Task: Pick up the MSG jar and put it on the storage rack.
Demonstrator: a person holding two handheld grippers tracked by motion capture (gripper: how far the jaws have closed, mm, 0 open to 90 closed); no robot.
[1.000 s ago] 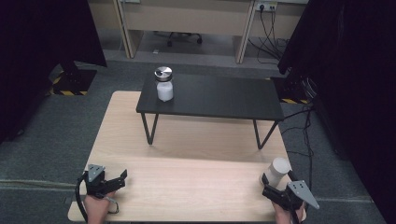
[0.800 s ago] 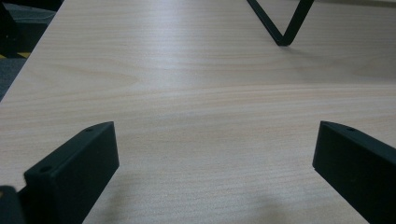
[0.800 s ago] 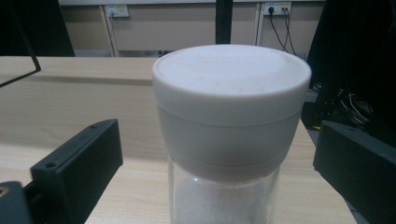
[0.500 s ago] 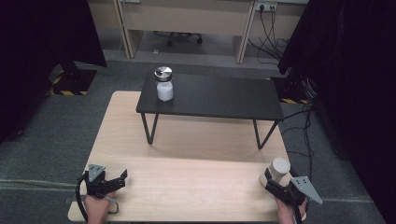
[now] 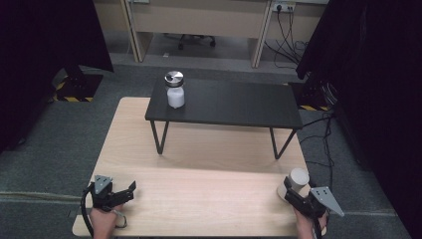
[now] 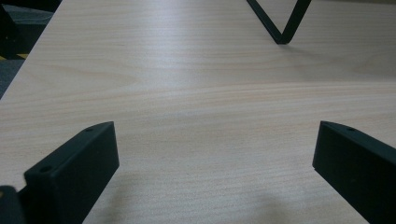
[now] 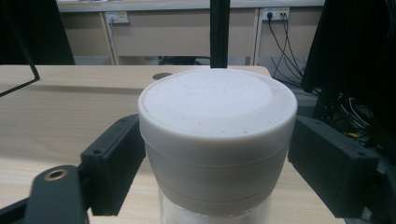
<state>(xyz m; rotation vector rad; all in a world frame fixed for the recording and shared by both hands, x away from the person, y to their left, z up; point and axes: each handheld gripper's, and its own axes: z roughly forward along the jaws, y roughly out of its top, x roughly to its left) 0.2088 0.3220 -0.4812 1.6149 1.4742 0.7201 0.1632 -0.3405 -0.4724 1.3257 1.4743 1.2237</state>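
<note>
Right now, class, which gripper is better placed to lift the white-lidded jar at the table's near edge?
The right gripper: its jaws already flank the white-lidded jar. The left gripper sits open over bare table at the opposite corner.

Both grippers have black, blocky jaws with screw holes, grey three-cornered top plates and black cables.

The high view looked down and forward over the wooden table (image 5: 199,199). The left gripper view sat low, skimming that tabletop (image 6: 196,93). The right gripper view faced the room's far wall from close behind a white-capped jar (image 7: 217,135).
</note>
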